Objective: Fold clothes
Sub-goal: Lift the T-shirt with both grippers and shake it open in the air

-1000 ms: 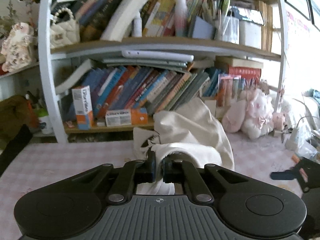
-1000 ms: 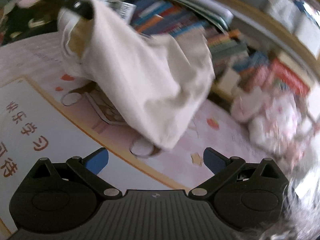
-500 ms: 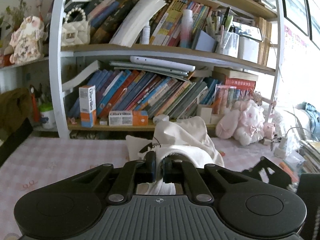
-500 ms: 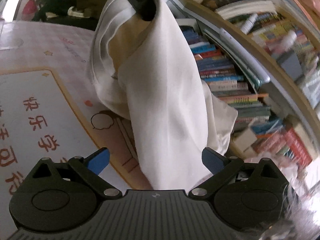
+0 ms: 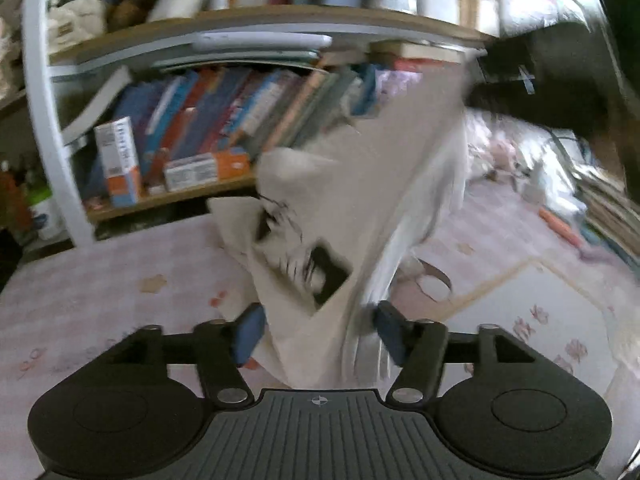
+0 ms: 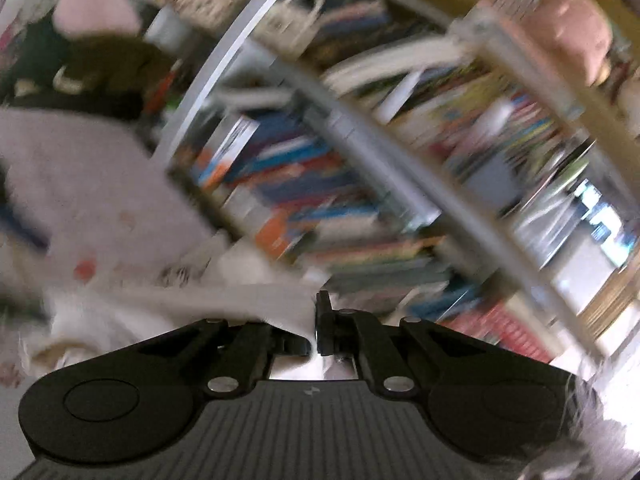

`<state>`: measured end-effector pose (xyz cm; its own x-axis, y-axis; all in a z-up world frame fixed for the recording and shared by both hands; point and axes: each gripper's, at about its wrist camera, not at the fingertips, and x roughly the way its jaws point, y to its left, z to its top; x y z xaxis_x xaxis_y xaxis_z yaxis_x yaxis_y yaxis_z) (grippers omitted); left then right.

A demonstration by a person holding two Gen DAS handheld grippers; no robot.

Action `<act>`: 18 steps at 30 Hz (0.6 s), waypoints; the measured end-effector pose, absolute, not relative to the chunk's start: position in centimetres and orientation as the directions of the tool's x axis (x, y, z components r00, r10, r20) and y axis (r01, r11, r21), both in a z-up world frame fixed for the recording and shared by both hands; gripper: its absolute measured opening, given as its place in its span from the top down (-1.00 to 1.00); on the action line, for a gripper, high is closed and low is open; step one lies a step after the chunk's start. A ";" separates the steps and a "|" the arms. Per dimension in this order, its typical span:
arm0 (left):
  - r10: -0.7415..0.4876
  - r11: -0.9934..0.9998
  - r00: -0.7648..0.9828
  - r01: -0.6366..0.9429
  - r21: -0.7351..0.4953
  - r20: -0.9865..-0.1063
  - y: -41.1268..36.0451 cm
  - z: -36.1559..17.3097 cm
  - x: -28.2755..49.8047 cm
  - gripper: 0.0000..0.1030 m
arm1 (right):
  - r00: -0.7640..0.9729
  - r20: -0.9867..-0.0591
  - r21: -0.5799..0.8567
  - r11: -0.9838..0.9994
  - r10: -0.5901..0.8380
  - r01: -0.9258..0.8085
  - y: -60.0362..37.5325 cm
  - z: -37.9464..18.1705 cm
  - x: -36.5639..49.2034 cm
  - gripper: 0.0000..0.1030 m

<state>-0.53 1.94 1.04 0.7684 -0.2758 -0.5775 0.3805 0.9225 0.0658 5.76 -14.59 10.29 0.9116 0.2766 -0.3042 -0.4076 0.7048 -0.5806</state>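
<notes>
The left tool (image 5: 318, 330) stands with jaws spread wide — the right tool (image 6: 316, 330) is clamped tight.

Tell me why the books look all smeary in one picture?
Right wrist view: the camera is swinging fast, so the bookshelf streaks, while the right gripper stays sharp. Left wrist view: milder blur on the cream garment; the fisheye bends the shelf post.
</notes>
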 end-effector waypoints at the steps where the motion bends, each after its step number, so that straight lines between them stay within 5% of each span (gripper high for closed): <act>1: -0.280 0.914 0.764 0.397 0.082 -0.582 1.5 0.5 -0.7 -0.34 | 0.917 -0.288 -0.580 0.712 0.275 -0.396 -14.6 11.2 5.8 0.95; 6: -0.285 0.866 0.757 0.466 0.181 -0.588 -0.6 -1.7 -1.4 -0.53 | 0.931 -0.262 -0.593 0.718 0.256 -0.364 -14.7 12.9 5.6 0.95; 13: -0.153 0.862 0.821 0.383 0.331 -0.550 -2.9 -5.0 0.7 -0.53 | 0.939 -0.257 -0.621 0.706 0.227 -0.341 -14.8 13.5 4.7 0.95; 15: -0.116 0.873 0.839 0.341 0.348 -0.531 -2.5 -5.3 1.4 -0.25 | 0.942 -0.256 -0.629 0.702 0.219 -0.334 -14.9 13.7 4.5 0.95; 17: -0.116 0.912 0.836 0.303 0.275 -0.537 -0.9 -4.3 2.2 0.74 | 0.942 -0.268 -0.619 0.713 0.202 -0.328 -15.5 13.7 4.5 0.95; 18: -0.116 0.929 0.834 0.284 0.238 -0.539 0.0 -3.7 2.5 0.83 | 0.941 -0.279 -0.606 0.725 0.190 -0.326 -16.0 13.5 4.4 0.95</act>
<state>2.52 -0.02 -3.72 0.8340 -0.1162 -0.5394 0.2836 0.9288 0.2384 4.44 -16.00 13.55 0.9413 0.1895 -0.2795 -0.3261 0.7253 -0.6063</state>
